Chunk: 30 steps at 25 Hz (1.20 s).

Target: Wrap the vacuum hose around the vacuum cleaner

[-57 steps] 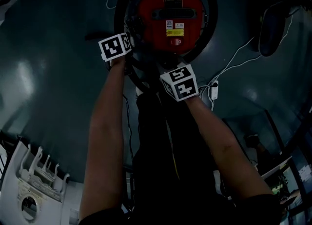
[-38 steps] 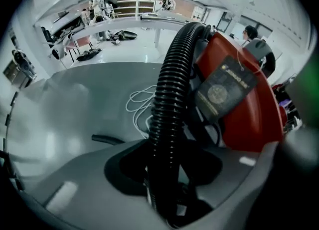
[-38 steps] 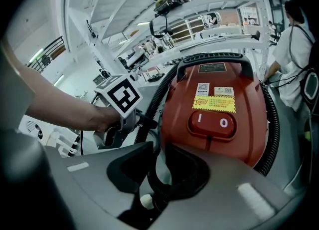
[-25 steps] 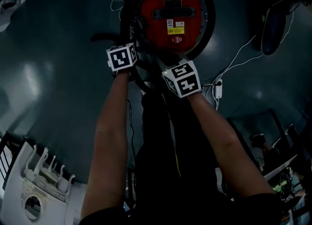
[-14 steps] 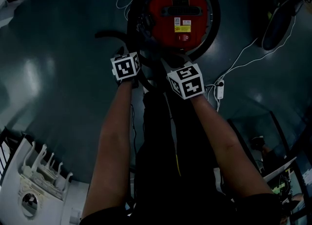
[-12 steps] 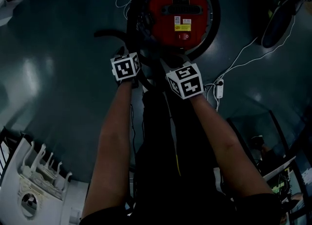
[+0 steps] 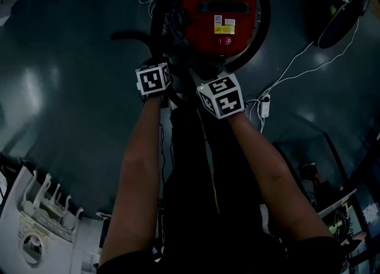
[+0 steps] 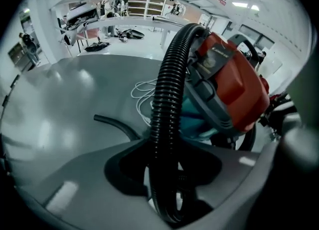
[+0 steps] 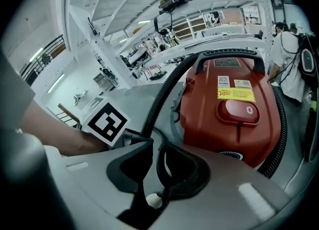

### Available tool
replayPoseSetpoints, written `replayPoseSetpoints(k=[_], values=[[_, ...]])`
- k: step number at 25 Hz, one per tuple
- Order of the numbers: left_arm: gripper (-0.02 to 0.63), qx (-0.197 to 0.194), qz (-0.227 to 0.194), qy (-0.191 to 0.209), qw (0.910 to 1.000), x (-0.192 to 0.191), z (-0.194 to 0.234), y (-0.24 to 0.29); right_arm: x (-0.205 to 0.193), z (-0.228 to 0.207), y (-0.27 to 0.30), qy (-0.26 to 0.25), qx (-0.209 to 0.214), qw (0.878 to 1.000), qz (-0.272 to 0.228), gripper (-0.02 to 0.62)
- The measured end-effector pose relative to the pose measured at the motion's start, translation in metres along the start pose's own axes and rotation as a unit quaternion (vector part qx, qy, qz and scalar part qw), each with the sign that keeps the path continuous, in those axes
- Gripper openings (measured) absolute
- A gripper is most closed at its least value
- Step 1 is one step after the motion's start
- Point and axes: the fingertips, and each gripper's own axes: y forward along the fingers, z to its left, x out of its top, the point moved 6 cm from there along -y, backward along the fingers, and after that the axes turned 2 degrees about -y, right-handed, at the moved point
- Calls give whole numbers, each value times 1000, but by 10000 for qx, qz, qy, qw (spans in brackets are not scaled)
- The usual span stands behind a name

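So going left to right: there's one curved black tube point(image 7: 127, 35) lying loose on the floor point(image 7: 71, 88), could be the hose's free end, can't really tell. Next is the left gripper point(image 8: 167, 199), pointing steeply down. Its jaws have just been closing in, and the ribbed hose point(image 8: 167, 104) runs right between them, looks pinched to me. That hose climbs up the left flank of the vacuum cleaner point(image 7: 221, 5), which sits on the floor straight ahead, and from the head view it already rings the red body nearly all the way round. So I'd call this the tail end of the wrap, taking up the last slack on the near-left side. The right gripper point(image 9: 152, 194) sits just beside the left one, jaws nearly together on a thin black cord point(image 9: 159, 159), or maybe a slim bit of the hose, hard to say which. For the next move I reckon the left needs to pull its section snug against the body while the right keeps things anchored. Over on the right there's one white cable point(image 7: 291, 71) with one plug block point(image 7: 264, 106). Count: one vacuum, one hose, two grippers.
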Motion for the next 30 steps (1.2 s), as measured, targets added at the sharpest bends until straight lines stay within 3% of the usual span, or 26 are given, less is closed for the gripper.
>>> replayPoseSetpoints(k=[8,19,24,30], values=[[179,423,-178,-287,9985,16,13,-15,14,-1,-3,-68,20,10000,-53,80],[179,556,-411,-25,9976,66,12,-10,19,3,8,-210,109,9997,19,80],[181,522,-352,160,9979,75,8,-7,23,2,12,-46,69,10000,-43,78],[181,233,-2,236,9995,55,-3,11,30,-3,15,20,65,9999,-84,78]])
